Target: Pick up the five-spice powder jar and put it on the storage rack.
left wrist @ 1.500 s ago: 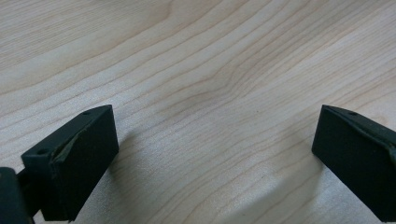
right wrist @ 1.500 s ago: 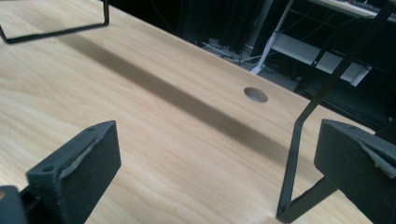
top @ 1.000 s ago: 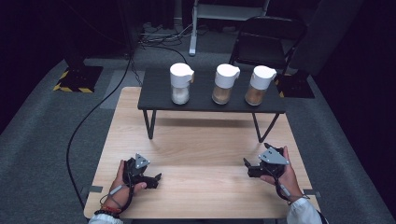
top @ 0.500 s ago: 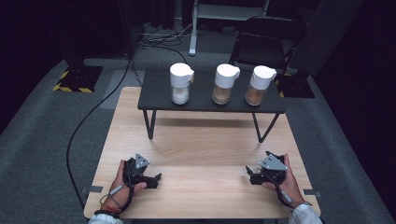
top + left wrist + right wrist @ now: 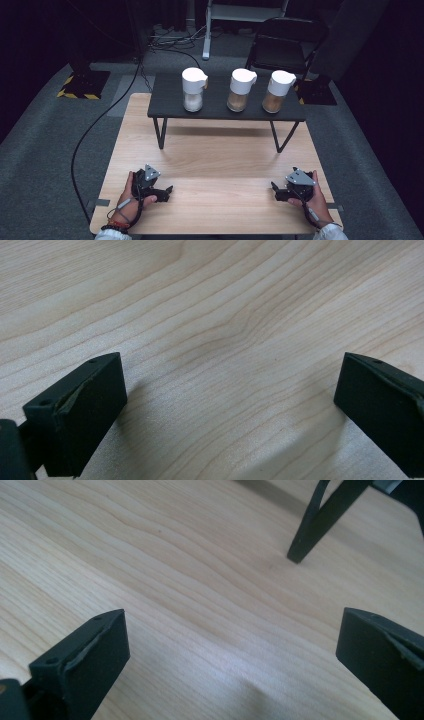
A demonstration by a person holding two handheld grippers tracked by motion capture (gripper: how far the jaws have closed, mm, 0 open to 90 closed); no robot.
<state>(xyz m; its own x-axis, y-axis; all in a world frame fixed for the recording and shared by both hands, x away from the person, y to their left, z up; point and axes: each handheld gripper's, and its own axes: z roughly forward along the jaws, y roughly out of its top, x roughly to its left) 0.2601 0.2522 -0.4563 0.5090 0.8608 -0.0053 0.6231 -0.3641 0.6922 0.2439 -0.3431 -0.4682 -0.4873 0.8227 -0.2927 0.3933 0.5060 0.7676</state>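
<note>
Three white-lidded jars stand in a row on a small black raised shelf (image 5: 165,107): the left jar (image 5: 193,90) holds white grains, the middle jar (image 5: 240,90) tan grains, the right jar (image 5: 276,91) brown grains. My left gripper (image 5: 167,192) rests on the wooden table (image 5: 220,155) near its front left, held in a hand, jaws wide open (image 5: 225,405) over bare wood. My right gripper (image 5: 275,190) rests near the front right, also open (image 5: 230,655), with nothing between its jaws.
The shelf's black legs (image 5: 161,132) stand on the table; one leg foot (image 5: 300,555) lies ahead of the right gripper. A black cable (image 5: 90,130) runs over the grey floor at left. A dark chair (image 5: 285,45) stands behind the table.
My right gripper has come down and toward the table's front edge, settling on the wood. The left gripper has stayed where it was.
</note>
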